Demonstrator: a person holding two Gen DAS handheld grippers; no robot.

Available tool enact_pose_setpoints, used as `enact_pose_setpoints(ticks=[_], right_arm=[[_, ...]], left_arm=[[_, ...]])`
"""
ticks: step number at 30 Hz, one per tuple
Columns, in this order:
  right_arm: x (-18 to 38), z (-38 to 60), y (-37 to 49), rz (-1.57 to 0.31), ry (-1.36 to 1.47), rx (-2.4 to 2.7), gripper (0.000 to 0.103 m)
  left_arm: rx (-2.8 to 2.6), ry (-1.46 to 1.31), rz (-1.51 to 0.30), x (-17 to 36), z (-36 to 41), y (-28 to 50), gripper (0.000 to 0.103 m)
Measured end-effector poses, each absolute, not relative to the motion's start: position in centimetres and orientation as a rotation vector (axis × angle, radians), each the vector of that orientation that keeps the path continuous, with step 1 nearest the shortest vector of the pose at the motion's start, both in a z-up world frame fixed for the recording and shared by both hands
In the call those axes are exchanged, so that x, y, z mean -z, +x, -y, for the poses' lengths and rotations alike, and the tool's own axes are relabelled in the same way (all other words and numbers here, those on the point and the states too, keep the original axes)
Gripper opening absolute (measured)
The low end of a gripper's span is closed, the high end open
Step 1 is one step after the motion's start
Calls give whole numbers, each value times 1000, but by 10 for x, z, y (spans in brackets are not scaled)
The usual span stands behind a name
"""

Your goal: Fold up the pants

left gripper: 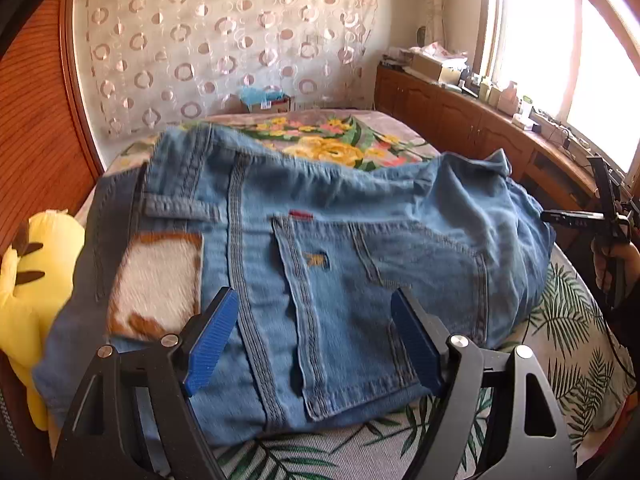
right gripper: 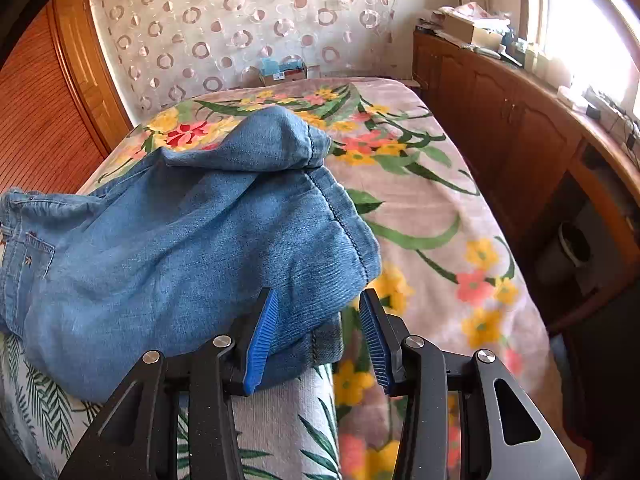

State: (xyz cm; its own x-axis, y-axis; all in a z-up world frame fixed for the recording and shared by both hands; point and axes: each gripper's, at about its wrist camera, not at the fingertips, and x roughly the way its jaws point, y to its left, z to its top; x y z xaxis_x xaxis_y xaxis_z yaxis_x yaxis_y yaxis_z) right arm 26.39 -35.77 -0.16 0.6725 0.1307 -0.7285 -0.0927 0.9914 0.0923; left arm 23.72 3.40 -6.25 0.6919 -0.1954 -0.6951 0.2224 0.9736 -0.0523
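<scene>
Right gripper (right gripper: 318, 338) stands half open, nothing pinched, cuff corner of the jeans (right gripper: 180, 240) at eleven o'clock. Left gripper (left gripper: 316, 344) gapes wide over the back pocket (left gripper: 344, 300). First fold looks laid on the bed (right gripper: 420, 184); next, regrip for another.

The pants (left gripper: 360, 248) are faded blue denim, matt and coarse, with raised stitched seams and a fuzzy patch (left gripper: 156, 284). Under them lies a soft floral blanket (right gripper: 432, 208). The gripper pads (right gripper: 260, 340) are ribbed blue plastic on matt black frames; the cabinets (right gripper: 500, 120) are glossy wood.
</scene>
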Motion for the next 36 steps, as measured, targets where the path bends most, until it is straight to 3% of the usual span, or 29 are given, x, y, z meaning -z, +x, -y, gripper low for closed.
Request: enact_pose_setpoints(ticks=[9, 11, 17, 28, 36], right_arm=[[-4, 368, 273, -845, 69, -115, 44], [-10, 362, 268, -840, 58, -126, 19], [-26, 358, 257, -760, -3, -112, 4], [-81, 330, 224, -577, -51, -195, 4], [-121, 259, 209, -491, -106, -390, 3]], left_arm=[[247, 34, -789, 72, -27, 227, 80], [250, 33, -792, 73, -26, 226, 80], [253, 32, -797, 75, -26, 224, 80], [256, 16, -779, 69, -31, 215, 80], [240, -7, -748, 60, -47, 200, 80]])
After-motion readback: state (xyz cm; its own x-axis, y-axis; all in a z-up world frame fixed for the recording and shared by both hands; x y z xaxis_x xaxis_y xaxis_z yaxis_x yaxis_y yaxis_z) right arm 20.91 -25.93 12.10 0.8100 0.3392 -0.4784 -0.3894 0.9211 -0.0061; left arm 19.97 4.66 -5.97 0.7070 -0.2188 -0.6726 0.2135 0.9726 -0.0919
